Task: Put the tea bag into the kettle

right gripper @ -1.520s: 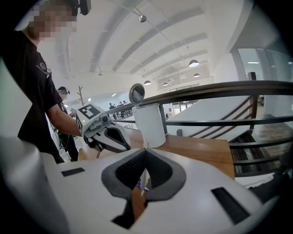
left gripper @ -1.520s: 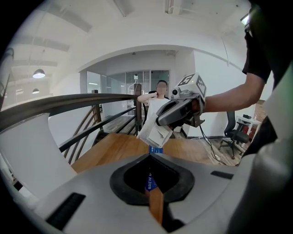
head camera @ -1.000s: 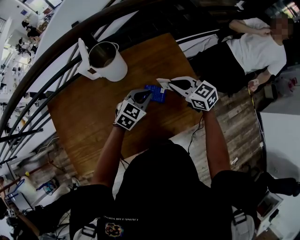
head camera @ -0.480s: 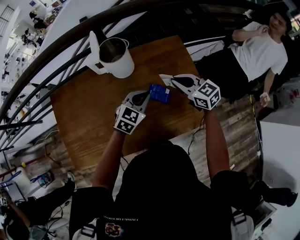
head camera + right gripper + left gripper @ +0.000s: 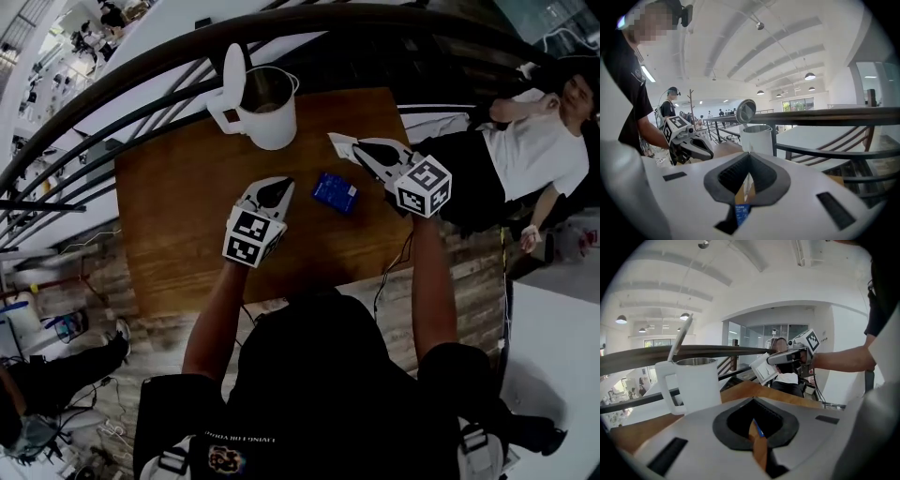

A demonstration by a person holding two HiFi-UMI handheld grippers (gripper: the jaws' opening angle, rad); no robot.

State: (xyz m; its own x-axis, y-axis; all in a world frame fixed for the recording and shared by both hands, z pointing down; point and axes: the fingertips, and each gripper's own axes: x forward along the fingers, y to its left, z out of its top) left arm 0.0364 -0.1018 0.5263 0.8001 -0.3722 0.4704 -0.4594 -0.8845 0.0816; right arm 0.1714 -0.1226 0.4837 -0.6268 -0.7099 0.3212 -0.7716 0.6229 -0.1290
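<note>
Both tools have drawn apart and lifted off the blue box [image 5: 335,192], which now lies alone near the worktop's [image 5: 178,216] centre. Right tool [image 5: 361,153] is clamped on the white tea bag [image 5: 341,147], at 4 o'clock from the open-lidded kettle [image 5: 269,117]; left tool [image 5: 278,190] has its jaws together, empty. Bag extraction appears complete; transfer to the kettle remains. Worktop: brown wood, beside a dark curved railing [image 5: 141,84] in a bright open hall.
</note>
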